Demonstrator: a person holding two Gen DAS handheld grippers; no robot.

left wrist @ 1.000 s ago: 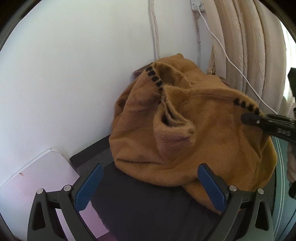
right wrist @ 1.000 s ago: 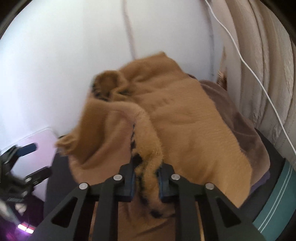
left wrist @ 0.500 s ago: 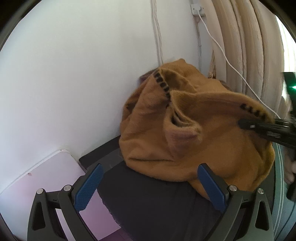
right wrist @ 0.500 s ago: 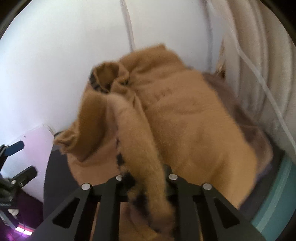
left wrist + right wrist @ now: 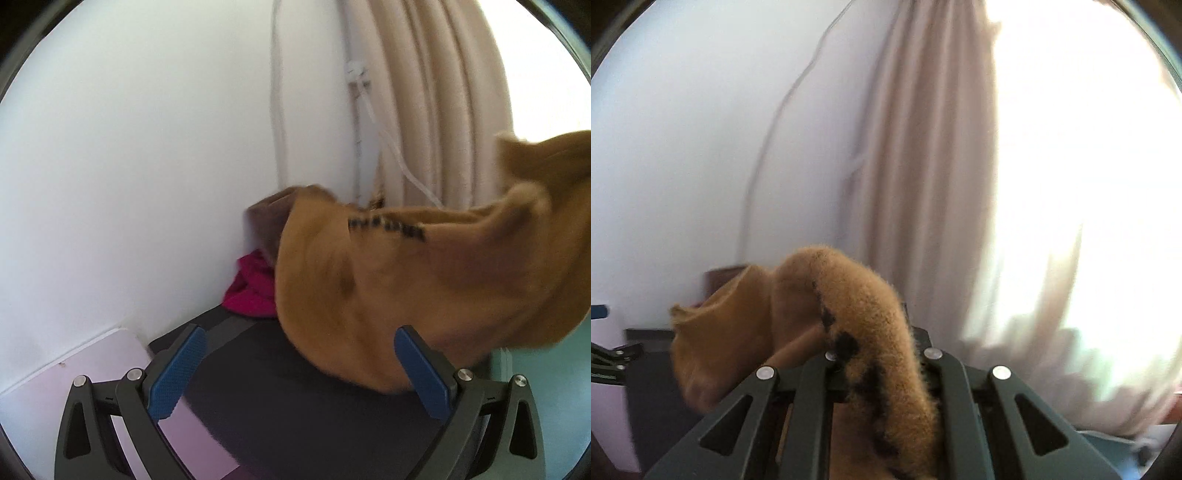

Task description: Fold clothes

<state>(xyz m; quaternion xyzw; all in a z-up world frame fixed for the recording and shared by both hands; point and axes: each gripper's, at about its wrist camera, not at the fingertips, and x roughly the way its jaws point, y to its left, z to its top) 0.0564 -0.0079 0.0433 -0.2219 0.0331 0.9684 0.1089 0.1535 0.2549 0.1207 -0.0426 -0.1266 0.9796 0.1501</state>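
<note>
- The right hand-held gripper (image 5: 877, 373) is seen clamped on the black-stitched edge of the tan fleece garment (image 5: 406, 288); its jaws have just been closing.
- The left hand-held gripper (image 5: 295, 373), spread wide and empty, is held just before the garment, above the dark bench (image 5: 280, 417).
- The garment is raised beside the curtain (image 5: 436, 110); a second edge should be caught so the cloth can be spread flat.

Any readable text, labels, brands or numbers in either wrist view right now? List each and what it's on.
None readable.
Black marks on the tan garment: stitching along the hem, not letters, and blurred.
Right tongs, left tongs: no legible print.
White wall, curtain: blank.
</note>
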